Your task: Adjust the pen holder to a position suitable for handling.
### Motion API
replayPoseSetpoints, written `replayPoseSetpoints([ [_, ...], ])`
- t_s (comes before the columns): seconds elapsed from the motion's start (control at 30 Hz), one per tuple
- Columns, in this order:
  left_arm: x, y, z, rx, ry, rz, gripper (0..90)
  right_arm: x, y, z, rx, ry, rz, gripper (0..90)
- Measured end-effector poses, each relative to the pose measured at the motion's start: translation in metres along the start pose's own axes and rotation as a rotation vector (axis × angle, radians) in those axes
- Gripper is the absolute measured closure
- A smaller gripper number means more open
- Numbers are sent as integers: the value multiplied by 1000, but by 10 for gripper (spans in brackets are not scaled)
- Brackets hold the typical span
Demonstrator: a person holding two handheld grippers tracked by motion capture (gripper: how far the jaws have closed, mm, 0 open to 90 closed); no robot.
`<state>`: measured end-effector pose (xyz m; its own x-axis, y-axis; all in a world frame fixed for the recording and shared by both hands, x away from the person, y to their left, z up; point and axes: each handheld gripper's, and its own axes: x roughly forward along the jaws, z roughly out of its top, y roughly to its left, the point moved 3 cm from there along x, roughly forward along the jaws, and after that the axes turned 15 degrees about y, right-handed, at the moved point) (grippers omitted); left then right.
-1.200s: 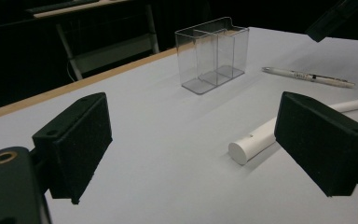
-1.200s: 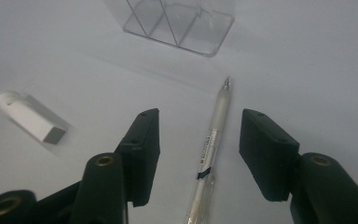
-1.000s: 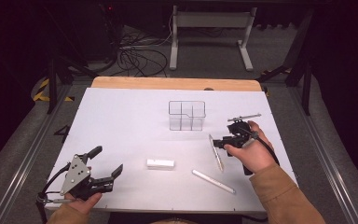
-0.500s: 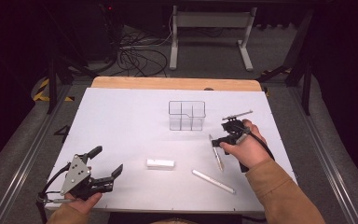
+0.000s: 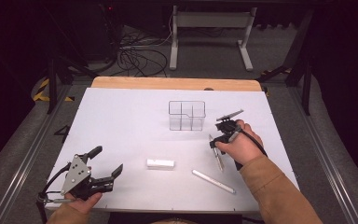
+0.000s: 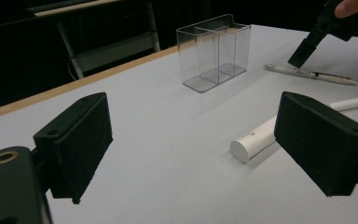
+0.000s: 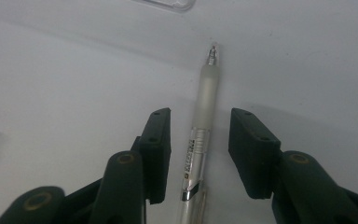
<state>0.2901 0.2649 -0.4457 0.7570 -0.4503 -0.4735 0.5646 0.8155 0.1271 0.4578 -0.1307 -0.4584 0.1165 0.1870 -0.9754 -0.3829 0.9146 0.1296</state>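
Pen (image 5: 218, 157) lies on the white table (image 5: 121, 116) toward its right edge, in the high view, under the right tongs (image 5: 218, 142). Its long axis runs roughly from the near edge to the far edge, tip pointing away toward the clear box (image 5: 187, 115) that stands past the middle. The right hand (image 5: 239, 145) holds those tongs just above the pen's far half. The left tongs (image 5: 103, 168) sit well apart, near the near-left corner, so the right is plainly the nearer. A white tube (image 5: 161, 164) lies near the near edge around the middle, and a second pen (image 5: 213, 181) lies slantwise between the tube and the right forearm.

From the left gripper view, the left tongs (image 6: 205, 140) stand wide open and hold nothing. Beyond them is the tube (image 6: 256, 140), then the box (image 6: 214, 51) farther off, with the pen (image 6: 312, 74) lying crosswise toward the right and the right tongs (image 6: 307, 46) hanging over it.

From the right gripper view, the right tongs (image 7: 200, 149) straddle the pen (image 7: 200, 140): one jaw on each side of the barrel, a clear gap on both, so they are open and grip nothing yet. The barrel runs straight up the middle of the gap, in line with the jaws' reach and square to their closing path. I judge that a plain squeeze would catch it across the barrel near the clip end. A corner of the box (image 7: 168, 3) peeks in at the top.
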Motion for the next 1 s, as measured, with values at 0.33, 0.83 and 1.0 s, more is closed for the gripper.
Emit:
replayPoseSetpoints([
  [0.33, 0, 0, 0, 2, 1, 1, 121, 9, 3, 5, 21, 27, -34, 704],
  [0.83, 1, 0, 0, 2, 7, 8, 122, 14, 7, 9, 70, 23, -80, 798],
  [1.0, 1, 0, 0, 2, 6, 8, 122, 14, 9, 9, 81, 20, -95, 801],
])
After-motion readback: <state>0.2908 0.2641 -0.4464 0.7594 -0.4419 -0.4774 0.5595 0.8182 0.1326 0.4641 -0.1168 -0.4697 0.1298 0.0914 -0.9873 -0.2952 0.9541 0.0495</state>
